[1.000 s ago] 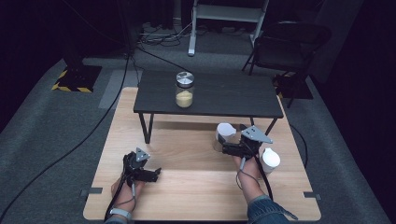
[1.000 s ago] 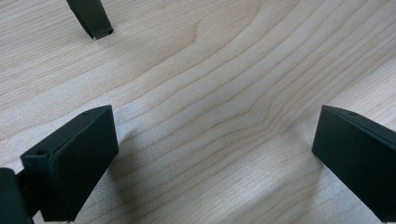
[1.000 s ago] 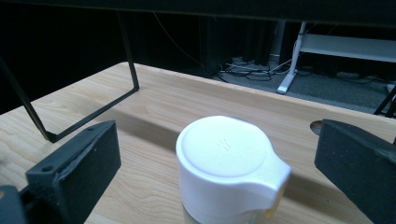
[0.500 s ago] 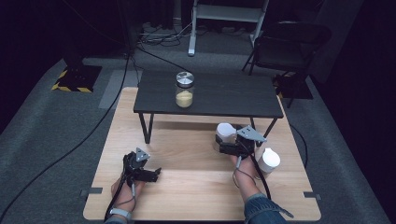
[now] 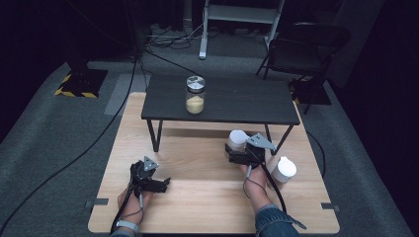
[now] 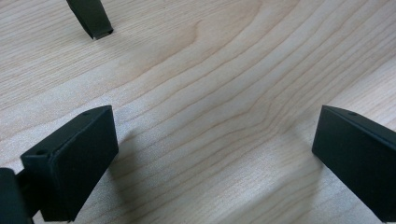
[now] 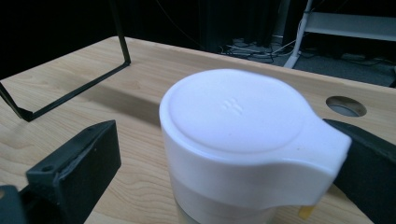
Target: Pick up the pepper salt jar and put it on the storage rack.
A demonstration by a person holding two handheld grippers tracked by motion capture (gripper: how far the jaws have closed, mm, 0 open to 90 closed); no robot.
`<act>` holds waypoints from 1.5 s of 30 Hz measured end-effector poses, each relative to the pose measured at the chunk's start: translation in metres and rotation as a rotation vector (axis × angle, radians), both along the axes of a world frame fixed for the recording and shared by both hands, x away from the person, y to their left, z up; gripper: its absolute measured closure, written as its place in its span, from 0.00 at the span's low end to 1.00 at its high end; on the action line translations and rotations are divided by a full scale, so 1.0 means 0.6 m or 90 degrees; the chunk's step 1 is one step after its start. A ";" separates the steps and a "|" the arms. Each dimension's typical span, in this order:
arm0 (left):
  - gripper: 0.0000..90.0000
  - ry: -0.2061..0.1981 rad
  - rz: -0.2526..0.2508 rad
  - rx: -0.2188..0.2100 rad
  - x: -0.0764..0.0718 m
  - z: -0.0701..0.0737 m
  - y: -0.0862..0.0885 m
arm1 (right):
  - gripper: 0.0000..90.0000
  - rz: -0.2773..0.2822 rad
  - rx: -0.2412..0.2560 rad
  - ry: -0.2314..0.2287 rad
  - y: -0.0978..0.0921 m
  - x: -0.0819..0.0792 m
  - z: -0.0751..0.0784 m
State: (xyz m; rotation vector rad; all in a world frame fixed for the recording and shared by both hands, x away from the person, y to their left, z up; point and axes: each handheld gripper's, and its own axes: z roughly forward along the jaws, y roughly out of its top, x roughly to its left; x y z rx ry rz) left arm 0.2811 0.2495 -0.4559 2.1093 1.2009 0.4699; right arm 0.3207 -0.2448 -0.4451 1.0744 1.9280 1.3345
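A white lidded container point(image 7: 238, 135) stands upright on the wooden board, between the jaws of my right gripper point(image 7: 224, 158). That gripper is open: the left jaw stands clear of the container and the right jaw sits close under the lid's tab. In the high view the same container point(image 5: 237, 139) is just ahead of the right gripper point(image 5: 233, 151). My left gripper point(image 5: 164, 183) rests low at the board's front left. Its jaws are open over bare wood point(image 6: 215, 116) with nothing between them.
A second white container point(image 5: 284, 169) stands to the right of my right hand. A low black table point(image 5: 247, 103) spans the back of the board and carries a glass jar point(image 5: 195, 95) of yellow contents. One table foot point(image 6: 93, 21) is ahead of the left gripper. A round hole point(image 7: 346, 106) pierces the board.
My right gripper has slid left and closed in around the white container. The left gripper has stayed put.
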 end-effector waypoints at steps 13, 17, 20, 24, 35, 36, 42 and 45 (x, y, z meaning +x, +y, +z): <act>0.00 0.000 0.000 0.000 0.000 0.000 0.000 | 0.01 -0.001 -0.017 0.013 0.009 0.007 -0.007; 0.00 0.000 0.000 0.000 0.000 0.000 0.000 | 0.02 -0.002 -0.019 0.019 0.010 0.010 -0.008; 0.00 0.000 0.000 0.000 0.000 0.000 0.000 | 0.05 -0.001 -0.031 0.021 0.013 0.012 -0.009; 0.00 0.000 0.000 0.000 0.000 0.000 0.000 | 0.13 -0.003 -0.033 0.028 0.012 0.016 -0.009; 0.00 0.000 0.000 0.000 0.000 0.000 0.000 | 0.28 -0.003 -0.047 0.034 0.007 0.022 -0.006; 0.00 0.000 0.000 0.000 0.000 0.000 0.000 | 0.29 -0.003 -0.046 0.034 0.007 0.022 -0.006; 0.00 0.000 0.000 0.000 0.000 0.000 0.000 | 0.34 0.004 -0.042 0.033 0.006 0.022 -0.007; 0.00 0.000 0.000 0.000 0.000 0.000 0.000 | 0.34 0.007 -0.045 0.034 0.005 0.023 -0.005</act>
